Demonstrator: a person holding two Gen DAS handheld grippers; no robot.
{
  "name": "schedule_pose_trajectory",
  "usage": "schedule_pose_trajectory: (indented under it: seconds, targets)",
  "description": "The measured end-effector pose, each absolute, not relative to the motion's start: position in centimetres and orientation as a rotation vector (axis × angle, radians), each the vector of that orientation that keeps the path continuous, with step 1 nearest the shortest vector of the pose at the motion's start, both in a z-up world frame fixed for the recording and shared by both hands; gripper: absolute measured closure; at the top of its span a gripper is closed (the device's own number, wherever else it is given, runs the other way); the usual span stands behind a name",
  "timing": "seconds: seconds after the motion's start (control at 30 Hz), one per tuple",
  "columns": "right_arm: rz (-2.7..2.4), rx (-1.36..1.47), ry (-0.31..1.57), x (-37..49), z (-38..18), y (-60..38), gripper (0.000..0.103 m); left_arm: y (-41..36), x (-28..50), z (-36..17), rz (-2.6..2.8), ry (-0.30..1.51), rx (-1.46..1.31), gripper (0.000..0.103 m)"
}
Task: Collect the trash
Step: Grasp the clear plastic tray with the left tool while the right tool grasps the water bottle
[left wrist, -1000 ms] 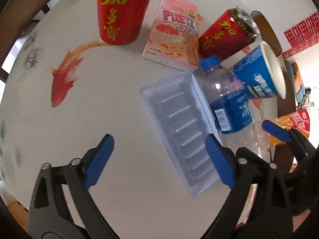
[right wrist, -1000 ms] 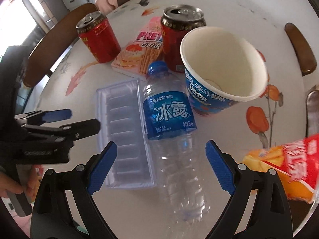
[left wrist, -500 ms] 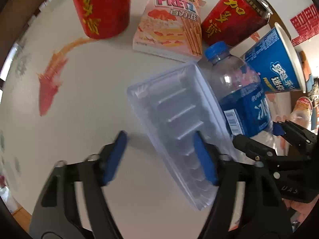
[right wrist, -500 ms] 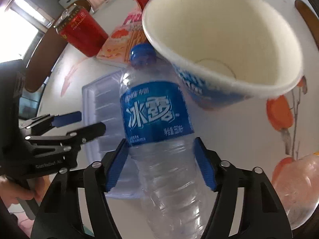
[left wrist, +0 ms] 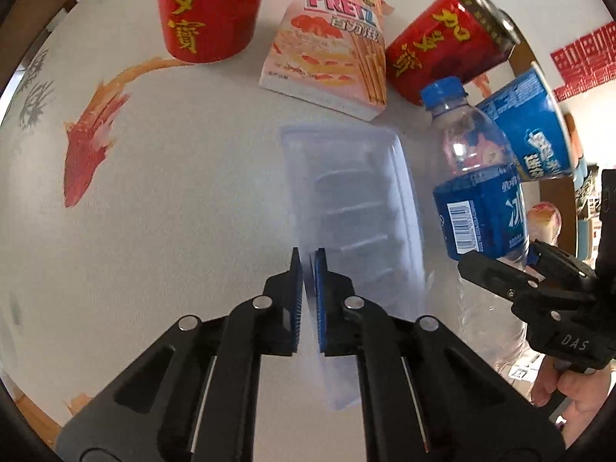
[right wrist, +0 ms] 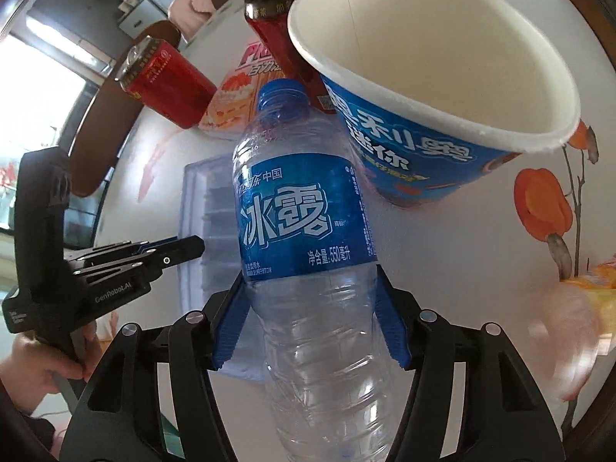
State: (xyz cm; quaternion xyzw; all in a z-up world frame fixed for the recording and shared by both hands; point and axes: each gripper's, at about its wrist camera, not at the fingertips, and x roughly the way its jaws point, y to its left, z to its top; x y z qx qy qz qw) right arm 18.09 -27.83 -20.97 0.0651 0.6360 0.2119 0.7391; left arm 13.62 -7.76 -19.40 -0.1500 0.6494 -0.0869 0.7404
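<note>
My left gripper (left wrist: 307, 300) is shut on the left rim of a clear plastic tray (left wrist: 358, 208) that lies on the white table. My right gripper (right wrist: 310, 319) is shut on an empty water bottle with a blue label (right wrist: 304, 223) and holds it tilted up off the table. The bottle (left wrist: 477, 200) and the right gripper (left wrist: 512, 269) also show at the right of the left wrist view. The tray (right wrist: 204, 208) and the left gripper (right wrist: 181, 248) show at the left of the right wrist view.
Two red cans (left wrist: 208, 7) (left wrist: 446, 42), a pink Pretz box (left wrist: 331, 50) and a blue paper cup (right wrist: 435, 88) stand beyond the tray. An orange snack bag (right wrist: 593, 281) lies at the right. The table (left wrist: 173, 192) has fish and fruit prints.
Both grippers have closed. The left shut on the tray's rim. The right shut on the bottle and lifted it up off the table.
</note>
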Motion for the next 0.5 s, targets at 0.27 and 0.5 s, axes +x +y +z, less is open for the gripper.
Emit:
schedule_pose_trajectory:
  seconds: [0.27,0.5]
  targets:
    - [0.499,0.161,1.366,17.3,-19.1,-27.3,0.041,-5.0,13.3,-16.7,-0.175,1.363,-0.331,0.1]
    - [0.556,0.132,1.33,16.4,-16.9,-24.0,0.041,-0.6,10.9,-13.7,-0.155,1.286,-0.327,0.1]
